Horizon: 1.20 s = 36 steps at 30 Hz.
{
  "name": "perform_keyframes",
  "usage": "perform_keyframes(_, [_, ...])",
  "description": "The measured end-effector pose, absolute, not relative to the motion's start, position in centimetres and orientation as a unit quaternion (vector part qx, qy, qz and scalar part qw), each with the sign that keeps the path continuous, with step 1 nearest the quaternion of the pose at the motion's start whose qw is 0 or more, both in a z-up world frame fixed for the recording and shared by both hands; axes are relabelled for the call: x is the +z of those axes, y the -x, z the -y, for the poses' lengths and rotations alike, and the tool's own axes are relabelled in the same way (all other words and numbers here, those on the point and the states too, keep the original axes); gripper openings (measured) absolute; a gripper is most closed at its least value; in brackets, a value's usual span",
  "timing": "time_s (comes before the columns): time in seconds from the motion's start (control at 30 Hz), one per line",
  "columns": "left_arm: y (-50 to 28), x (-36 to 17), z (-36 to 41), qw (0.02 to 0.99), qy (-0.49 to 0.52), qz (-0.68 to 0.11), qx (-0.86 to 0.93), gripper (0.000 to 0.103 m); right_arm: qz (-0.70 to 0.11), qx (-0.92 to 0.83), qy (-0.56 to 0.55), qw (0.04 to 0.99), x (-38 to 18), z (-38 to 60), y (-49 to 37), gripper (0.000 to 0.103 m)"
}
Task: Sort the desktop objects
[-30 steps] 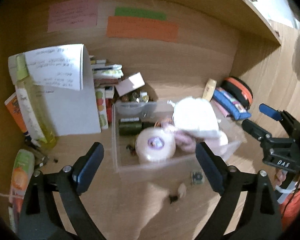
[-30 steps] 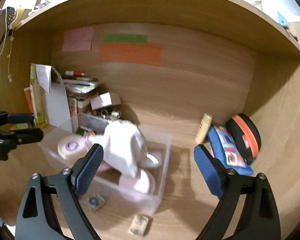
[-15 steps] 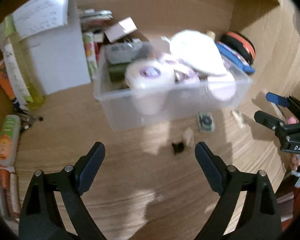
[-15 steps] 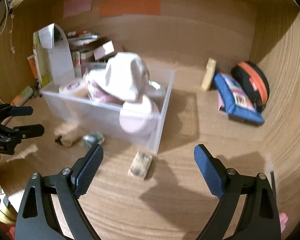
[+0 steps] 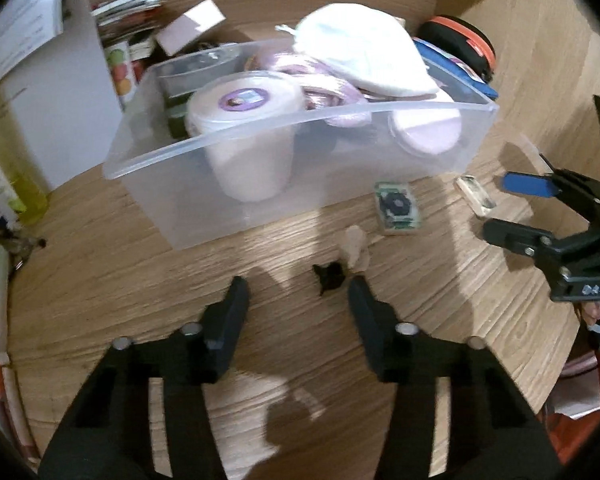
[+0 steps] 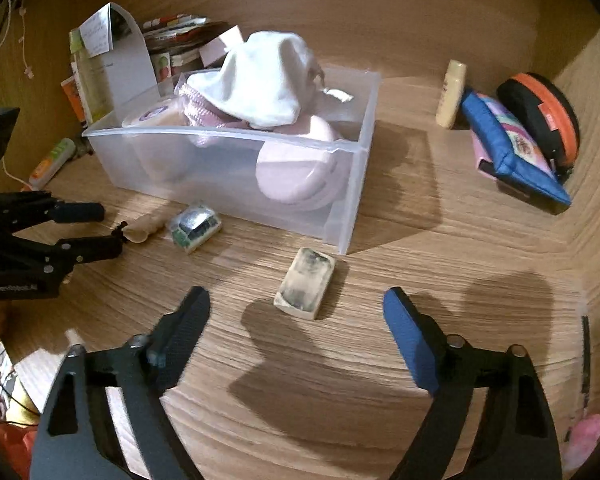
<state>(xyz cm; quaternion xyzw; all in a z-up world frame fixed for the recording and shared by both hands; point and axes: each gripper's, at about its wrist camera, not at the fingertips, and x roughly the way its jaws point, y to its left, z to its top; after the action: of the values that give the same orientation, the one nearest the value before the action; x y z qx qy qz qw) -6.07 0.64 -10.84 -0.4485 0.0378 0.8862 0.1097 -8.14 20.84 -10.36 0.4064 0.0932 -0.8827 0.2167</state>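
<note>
A clear plastic bin (image 5: 340,114) (image 6: 356,152) holds a white tape roll (image 5: 246,100), pink pads and a white cloth (image 6: 266,76). In front of it lie a small black clip (image 5: 329,276), a beige piece (image 5: 355,246) (image 6: 142,230), a green-edged packet (image 5: 397,208) (image 6: 196,226) and a flat clear block (image 6: 305,283) (image 5: 474,196). My left gripper (image 5: 298,300) is open and empty, just short of the black clip. My right gripper (image 6: 296,312) is open and empty, just short of the flat block.
A white folder (image 5: 56,100), books and a yellow bottle (image 5: 4,184) stand at the left. A blue pouch (image 6: 512,156), an orange-black case (image 6: 540,116) and a cream tube (image 6: 452,94) lie at the back right. Wooden walls enclose the desk.
Both grippers have pulled back and tilted down toward the small items in front of the bin. My left gripper's jaws have narrowed but stay open.
</note>
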Motion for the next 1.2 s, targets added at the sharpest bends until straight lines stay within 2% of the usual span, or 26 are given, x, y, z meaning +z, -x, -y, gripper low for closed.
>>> perform_keyframes(0.07, [6.2, -10.9, -0.9, 0.114, 0.447, -0.041, 0.886, 0.044, -0.09, -0.876, -0.416, 0.224, -10.6, -20.7, 8.5, 0.066])
perform_keyframes(0.17, [6.1, -11.0, -1.1, 0.113, 0.44, -0.058, 0.889, 0.038, -0.091, -0.873, -0.424, 0.224, -10.8, -20.5, 8.9, 0.058])
perform_keyframes(0.27, [6.2, -10.9, -1.1, 0.117, 0.435, -0.062, 0.89, 0.032, -0.091, -0.869, -0.431, 0.226, -11.1, -20.5, 9.2, 0.051])
perform_keyframes(0.4, [6.3, -10.9, -1.0, 0.116, 0.431, -0.064, 0.893, 0.024, -0.076, -0.865, -0.433, 0.24, -11.1, -20.6, 9.6, 0.049])
perform_keyframes(0.47, [6.3, -11.0, -1.2, 0.117, 0.427, -0.068, 0.894, 0.018, -0.078, -0.867, -0.43, 0.237, -11.1, -20.6, 9.6, 0.041])
perform_keyframes(0.53, [6.4, -11.0, -1.3, 0.118, 0.425, -0.072, 0.895, 0.018, -0.089, -0.87, -0.426, 0.233, -11.2, -20.5, 9.6, 0.038])
perform_keyframes(0.6, [6.5, -11.0, -1.5, 0.119, 0.425, -0.071, 0.894, 0.018, -0.079, -0.868, -0.426, 0.241, -11.1, -20.7, 9.8, 0.03])
perform_keyframes(0.63, [6.5, -11.0, -1.6, 0.12, 0.425, -0.071, 0.894, 0.018, -0.077, -0.868, -0.426, 0.241, -11.1, -20.8, 9.9, 0.023])
perform_keyframes(0.97, [5.3, -9.7, -1.0, 0.117, 0.404, -0.038, 0.906, 0.018, -0.048, -0.871, -0.42, 0.252, -10.9, -21.7, 9.6, 0.022])
perform_keyframes(1.2, [4.3, -7.6, -0.5, 0.122, 0.377, 0.004, 0.918, 0.018, -0.003, -0.868, -0.393, 0.303, -8.3, -21.7, 8.3, 0.022])
